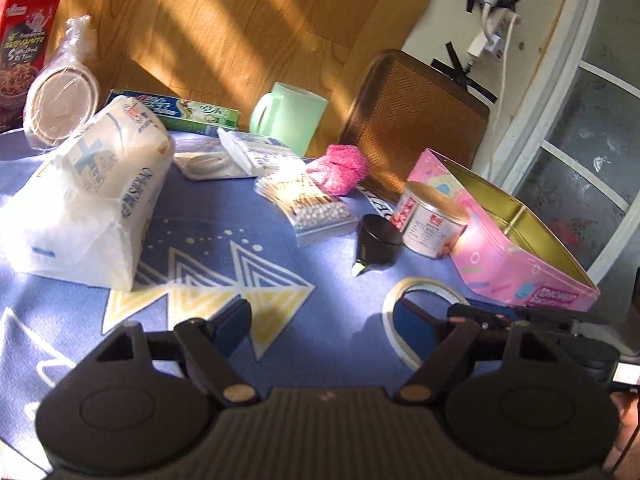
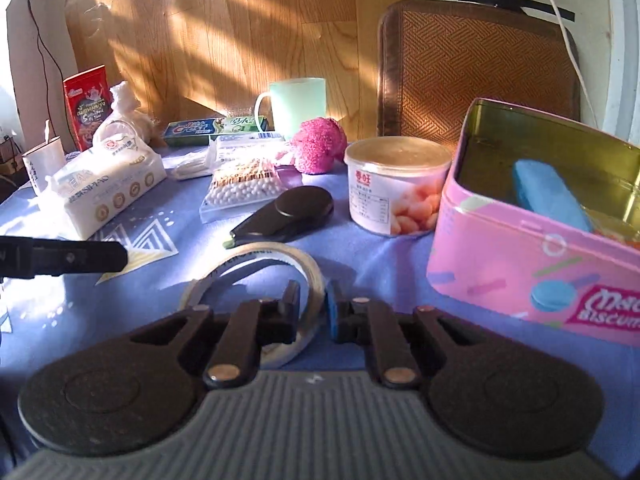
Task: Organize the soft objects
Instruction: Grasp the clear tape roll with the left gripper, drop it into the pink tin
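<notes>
Right gripper (image 2: 313, 312): fingers nearly together w/ a narrow gap, the rim of the clear tape roll (image 2: 256, 280) passing btwn them; looks like a pinch on the rim, though pad contact can't be fully confirmed. Left gripper (image 1: 324, 316): spread wide, holding nothing, low over the blue patterned counter (image 1: 208, 240); its right finger sits just beside the same tape roll (image 1: 404, 320).

Soft things: pink fuzzy sock (image 2: 318, 150) lies far centre, just left of the can (image 2: 396, 184) and in front of the green mug (image 2: 298, 106). Tissue pack (image 2: 108, 188) on the left, partly readable "CLEAR". Blue soft item (image 2: 550, 196) already inside the pink tin (image 2: 532, 280) at right.

Writing: tin reads "BISCUI…", cut off at the frame edge. Toothpaste box (image 2: 216, 128) far back, "Crea…" legible. Red snack pouch (image 2: 86, 108) far left, text too small. Can label has red characters + a nutrition table. Cotton swab pack (image 2: 242, 190) and black tape dispenser (image 2: 288, 212) sit mid-counter.
</notes>
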### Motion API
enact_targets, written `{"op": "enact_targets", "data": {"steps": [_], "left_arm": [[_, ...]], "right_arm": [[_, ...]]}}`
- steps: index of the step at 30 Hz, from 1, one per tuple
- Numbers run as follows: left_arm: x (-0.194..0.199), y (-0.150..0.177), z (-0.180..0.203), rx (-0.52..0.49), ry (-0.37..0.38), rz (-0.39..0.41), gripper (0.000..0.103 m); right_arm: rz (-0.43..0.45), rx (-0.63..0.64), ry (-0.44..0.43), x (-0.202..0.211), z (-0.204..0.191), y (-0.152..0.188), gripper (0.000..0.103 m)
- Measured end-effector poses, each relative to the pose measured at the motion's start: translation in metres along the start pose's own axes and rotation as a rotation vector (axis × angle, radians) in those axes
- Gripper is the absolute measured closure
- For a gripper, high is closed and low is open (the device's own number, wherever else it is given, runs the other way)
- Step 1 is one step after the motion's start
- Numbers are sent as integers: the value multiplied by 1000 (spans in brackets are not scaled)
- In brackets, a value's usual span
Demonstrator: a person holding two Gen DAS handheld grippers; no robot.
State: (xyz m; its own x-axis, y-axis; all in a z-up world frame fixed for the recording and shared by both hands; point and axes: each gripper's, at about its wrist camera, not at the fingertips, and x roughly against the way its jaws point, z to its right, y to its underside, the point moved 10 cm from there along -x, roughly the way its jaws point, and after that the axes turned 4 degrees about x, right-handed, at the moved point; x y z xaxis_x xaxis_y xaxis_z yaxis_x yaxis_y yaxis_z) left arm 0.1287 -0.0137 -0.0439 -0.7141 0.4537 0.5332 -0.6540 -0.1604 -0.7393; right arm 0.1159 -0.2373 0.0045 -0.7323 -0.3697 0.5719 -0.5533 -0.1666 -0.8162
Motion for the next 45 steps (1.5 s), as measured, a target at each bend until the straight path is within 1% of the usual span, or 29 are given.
{"op": "enact_targets", "data": {"steps": [2, 4, 5, 6, 7, 8, 9, 10, 11, 12, 13, 15, 17, 20, 22, 25, 28, 30, 31, 32, 33, 35, 36, 37, 39, 42, 45], "left_arm": [[-3, 6, 19, -36, 30, -23, 23], [-8, 12, 37, -79, 38, -49, 23], [-11, 14, 43, -92, 44, -59, 25], [-15, 15, 49, -103, 50, -71, 29], [-20, 16, 54, -113, 49, -86, 31], [-27, 17, 58, -120, 40, -104, 36], [-33, 18, 60, -126, 34, -121, 44], [-40, 21, 63, -136, 25, -141, 49], [-43, 20, 66, -159, 3, -127, 54], [-45, 22, 69, -184, -12, -127, 62], [-46, 24, 73, -197, -12, -133, 67], [-45, 26, 80, -200, -11, -148, 68], [-43, 23, 87, -190, 18, -154, 72], [-37, 5, 109, -207, 62, -108, 72], [-36, -10, 134, -239, 97, -72, 72], [-45, -31, 173, -286, 148, -47, 72], [-63, -48, 214, -348, 180, -9, 72], [-84, -56, 242, -371, 206, -11, 71], [-94, -59, 250, -374, 210, -12, 69], [-108, -61, 258, -375, 204, -14, 62], [-120, -62, 261, -372, 181, -15, 56], [-139, -60, 262, -363, 138, -25, 55], [-145, -57, 258, -350, 120, -37, 55], [-147, -54, 254, -334, 110, -47, 55], [-142, -48, 247, -323, 127, -52, 55], [-127, -40, 234, -354, 112, -27, 54], [-108, -34, 218, -334, 125, -24, 54]], "right_arm": [[9, 11, -2, 11, -3, 8, 81], [9, 0, -29, 18, -5, 15, 75], [9, -9, -47, 20, -5, 17, 67], [8, -11, -59, 22, -6, 20, 62], [7, -6, -65, 23, -7, 22, 61], [12, 4, -64, 21, -7, 23, 61], [15, 7, -61, 21, -7, 23, 61], [15, 6, -62, 21, -8, 23, 65], [17, 1, -60, 21, -8, 22, 70], [22, -2, -49, 21, -6, 21, 78], [29, -13, -51, 22, -5, 21, 81], [49, -30, -18, 24, 3, 20, 86], [83, -42, 18, 30, 12, 17, 89], [184, -70, 59, 50, 30, 0, 90], [258, -72, 113, 64, 45, -14, 91], [359, -83, 211, 84, 76, -33, 91], [404, -105, 299, 91, 111, -45, 91], [410, -128, 360, 89, 139, -47, 91], [412, -140, 389, 87, 152, -48, 91], [407, -144, 427, 84, 167, -47, 91], [393, -142, 472, 79, 181, -46, 91], [350, -143, 574, 68, 206, -38, 88], [314, -157, 616, 63, 217, -32, 87], [298, -182, 629, 61, 225, -28, 87], [313, -247, 599, 66, 232, -19, 87], [328, -265, 607, 74, 229, -12, 87], [347, -290, 570, 80, 217, -12, 87]]}}
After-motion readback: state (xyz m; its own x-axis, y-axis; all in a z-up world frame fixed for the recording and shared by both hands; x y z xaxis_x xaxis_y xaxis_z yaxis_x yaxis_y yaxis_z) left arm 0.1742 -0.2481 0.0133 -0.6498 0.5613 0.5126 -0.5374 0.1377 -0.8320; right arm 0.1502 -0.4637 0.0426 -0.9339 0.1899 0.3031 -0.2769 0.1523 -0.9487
